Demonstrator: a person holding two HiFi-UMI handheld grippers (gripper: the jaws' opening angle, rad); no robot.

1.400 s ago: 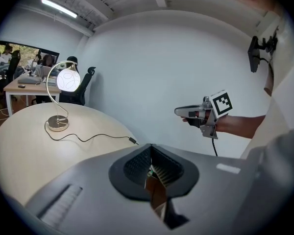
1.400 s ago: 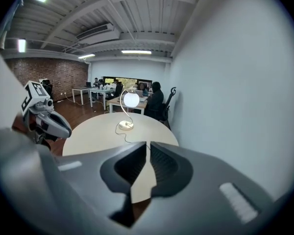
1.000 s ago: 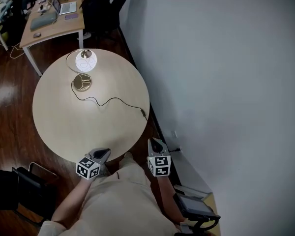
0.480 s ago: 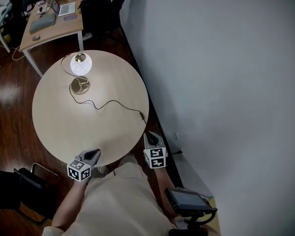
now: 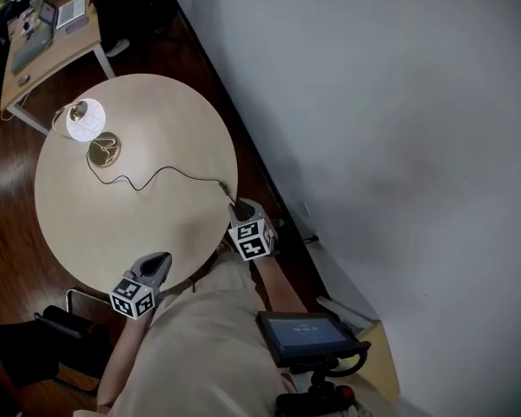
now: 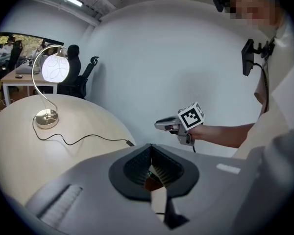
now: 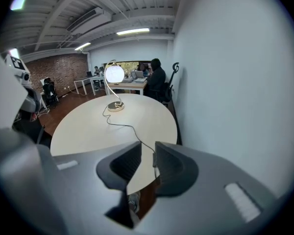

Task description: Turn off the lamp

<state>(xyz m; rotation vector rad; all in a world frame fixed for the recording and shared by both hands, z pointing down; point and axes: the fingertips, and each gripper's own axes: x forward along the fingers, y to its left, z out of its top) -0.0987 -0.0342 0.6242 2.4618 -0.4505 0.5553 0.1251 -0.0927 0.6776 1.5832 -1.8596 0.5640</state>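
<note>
Glowing white-globe lamp with brass base, far across round pale wooden table.
Right gripper at near rim, jaws just opening, apart, black cord switch in the gap, untouched; left gripper closed, empty.

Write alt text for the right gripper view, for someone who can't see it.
The right claw, its jaws just opened, frames a small dark block on a black cord at the near edge of a round pale wooden table, not pinching it. The cord runs back to a lit white globe lamp on a brass base.
</note>
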